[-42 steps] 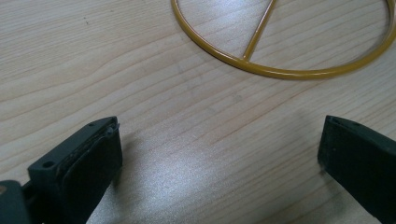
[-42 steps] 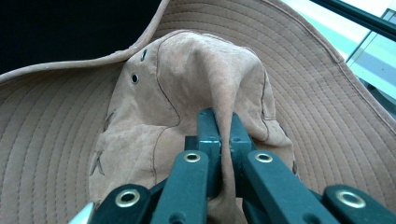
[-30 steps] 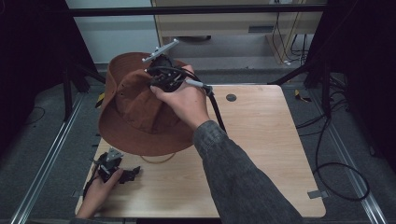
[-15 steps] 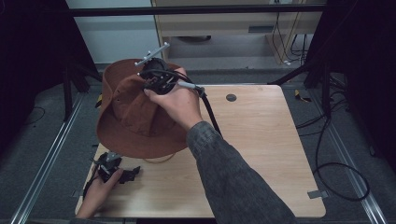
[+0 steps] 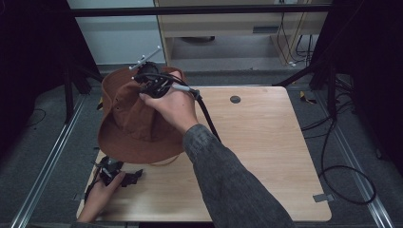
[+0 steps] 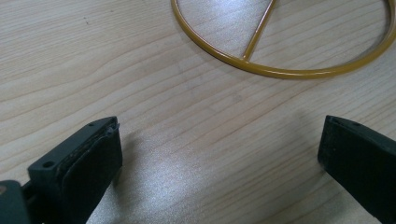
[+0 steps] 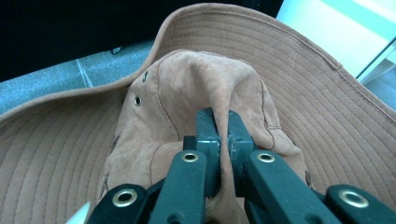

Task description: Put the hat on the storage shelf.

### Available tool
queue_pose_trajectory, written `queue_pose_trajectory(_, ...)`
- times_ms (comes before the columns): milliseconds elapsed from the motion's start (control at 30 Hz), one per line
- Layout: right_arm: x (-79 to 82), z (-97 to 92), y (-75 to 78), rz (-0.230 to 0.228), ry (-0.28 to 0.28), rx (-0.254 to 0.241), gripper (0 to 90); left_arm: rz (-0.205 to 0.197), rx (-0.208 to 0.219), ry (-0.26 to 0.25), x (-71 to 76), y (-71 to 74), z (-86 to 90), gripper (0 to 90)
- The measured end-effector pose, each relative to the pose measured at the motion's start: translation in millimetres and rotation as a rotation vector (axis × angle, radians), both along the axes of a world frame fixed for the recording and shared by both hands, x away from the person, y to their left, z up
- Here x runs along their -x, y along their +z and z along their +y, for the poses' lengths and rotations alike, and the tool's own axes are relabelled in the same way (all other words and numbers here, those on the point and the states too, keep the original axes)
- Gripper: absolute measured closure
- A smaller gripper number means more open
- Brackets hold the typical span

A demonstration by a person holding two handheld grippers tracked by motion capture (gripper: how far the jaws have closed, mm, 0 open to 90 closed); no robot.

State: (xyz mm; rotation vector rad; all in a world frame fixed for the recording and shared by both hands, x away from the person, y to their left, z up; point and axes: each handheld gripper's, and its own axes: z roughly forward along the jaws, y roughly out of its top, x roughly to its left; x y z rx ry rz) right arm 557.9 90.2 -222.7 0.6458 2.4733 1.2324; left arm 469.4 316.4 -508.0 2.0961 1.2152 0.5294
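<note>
Right hand-held gripper (image 7: 218, 140) clamped on brown hat (image 5: 138, 118) crown, carrying it.
Left hand-held gripper (image 5: 116, 173), jaws apart, idles at 7 o'clock; next, lower hat onto bench (image 5: 266, 142).

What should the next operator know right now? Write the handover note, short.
Right gripper: jaws shut on a fold of the brown hat's crown, holding it over the table's far left corner.
Left gripper: jaws open, nothing between them, resting at the table's near left edge.
Yellow wire ring: lies flat on the table just ahead of the left gripper.
Done: hat gripped and lifted.
Left: probably to set the hat down where it belongs; the spot is not clear.
</note>
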Motion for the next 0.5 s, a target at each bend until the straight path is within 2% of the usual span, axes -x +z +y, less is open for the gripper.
queue_pose_trajectory(500, -5.5, 4.0, -8.6, 0.02, 0.008, 0.008, 84.6, 0.001, 0.0, -0.001, 0.0, 0.0, 0.0, 0.0)
